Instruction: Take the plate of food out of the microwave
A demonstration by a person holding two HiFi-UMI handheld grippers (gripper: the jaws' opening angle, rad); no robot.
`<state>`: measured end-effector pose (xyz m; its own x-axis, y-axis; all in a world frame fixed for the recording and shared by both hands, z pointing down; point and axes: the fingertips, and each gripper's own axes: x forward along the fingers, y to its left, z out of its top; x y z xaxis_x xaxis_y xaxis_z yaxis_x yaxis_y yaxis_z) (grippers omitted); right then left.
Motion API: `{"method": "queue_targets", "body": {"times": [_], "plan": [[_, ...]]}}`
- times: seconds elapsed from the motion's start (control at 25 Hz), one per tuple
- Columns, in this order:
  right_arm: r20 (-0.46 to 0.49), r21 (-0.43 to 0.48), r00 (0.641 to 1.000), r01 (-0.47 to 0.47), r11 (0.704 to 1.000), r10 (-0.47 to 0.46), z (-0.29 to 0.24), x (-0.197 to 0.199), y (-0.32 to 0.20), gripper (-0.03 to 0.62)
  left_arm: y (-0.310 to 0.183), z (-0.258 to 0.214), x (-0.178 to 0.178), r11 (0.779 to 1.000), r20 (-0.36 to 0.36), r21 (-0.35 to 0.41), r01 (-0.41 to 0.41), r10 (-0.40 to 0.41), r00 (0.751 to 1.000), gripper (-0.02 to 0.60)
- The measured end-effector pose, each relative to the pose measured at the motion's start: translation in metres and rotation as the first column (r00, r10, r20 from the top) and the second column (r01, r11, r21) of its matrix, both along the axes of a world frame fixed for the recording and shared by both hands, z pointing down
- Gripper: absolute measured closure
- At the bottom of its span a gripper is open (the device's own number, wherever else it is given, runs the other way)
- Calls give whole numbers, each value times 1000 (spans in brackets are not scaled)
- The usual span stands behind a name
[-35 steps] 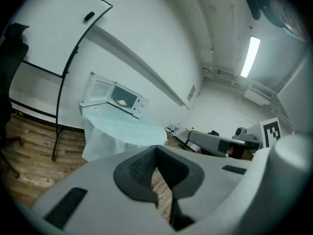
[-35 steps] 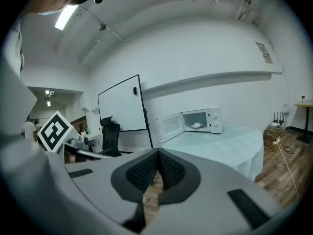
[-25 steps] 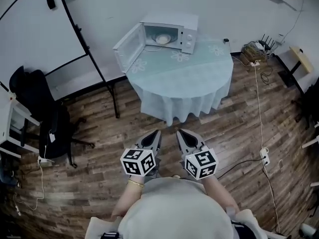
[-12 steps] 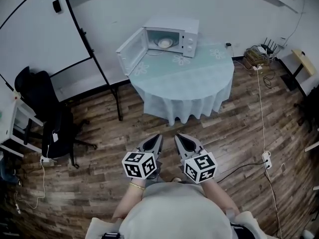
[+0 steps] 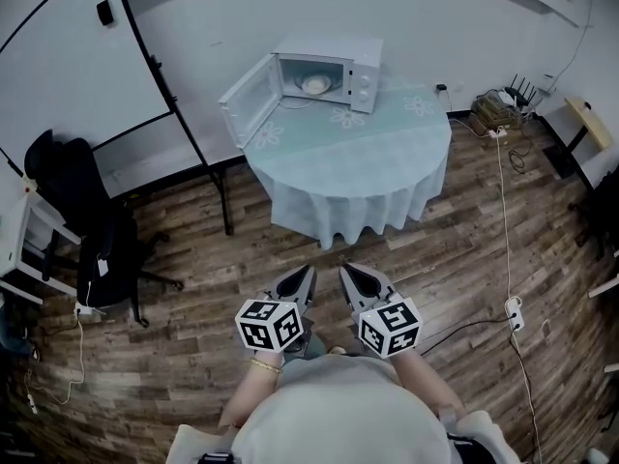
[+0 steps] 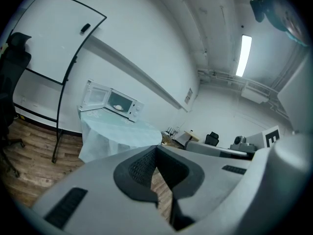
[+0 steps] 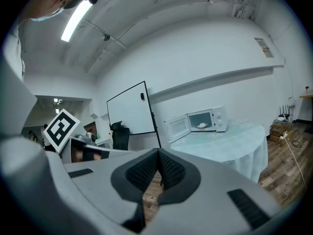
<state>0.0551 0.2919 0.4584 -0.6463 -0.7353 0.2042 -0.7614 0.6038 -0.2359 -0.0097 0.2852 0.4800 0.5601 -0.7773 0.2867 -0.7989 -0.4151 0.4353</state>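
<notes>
A white microwave [image 5: 329, 71] stands at the back of a round table [image 5: 358, 148] with its door [image 5: 250, 98] swung open to the left. Inside it sits a plate of pale food [image 5: 315, 83]. The microwave [image 6: 113, 102] and the plate [image 7: 202, 125] also show small and far off in both gripper views. My left gripper [image 5: 302, 278] and right gripper [image 5: 350, 274] are held side by side close to my body, well short of the table. Both are shut with their tips touching and nothing between them.
A light blue cloth drapes the table down to the wooden floor [image 5: 193, 259]. A whiteboard on a black stand [image 5: 145, 56] is at the left, with a black office chair [image 5: 82, 211] in front of it. Cables and a power strip [image 5: 513, 303] lie on the right.
The view has shifted slightly; the table and microwave sit about where they were. Both grippers stay shut and held together near my body.
</notes>
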Motion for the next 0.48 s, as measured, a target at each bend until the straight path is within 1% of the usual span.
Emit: {"method": "queue_targets", "body": {"times": [0.16, 0.48], "plan": [[1, -2, 1000, -3, 1000, 3, 0, 2, -7, 588, -7, 2, 3, 1000, -4, -9, -7, 7, 1000, 569], [12, -21, 1000, -12, 1000, 12, 3, 10, -27, 588, -30, 5, 7, 1000, 10, -19, -12, 12, 1000, 569]]}}
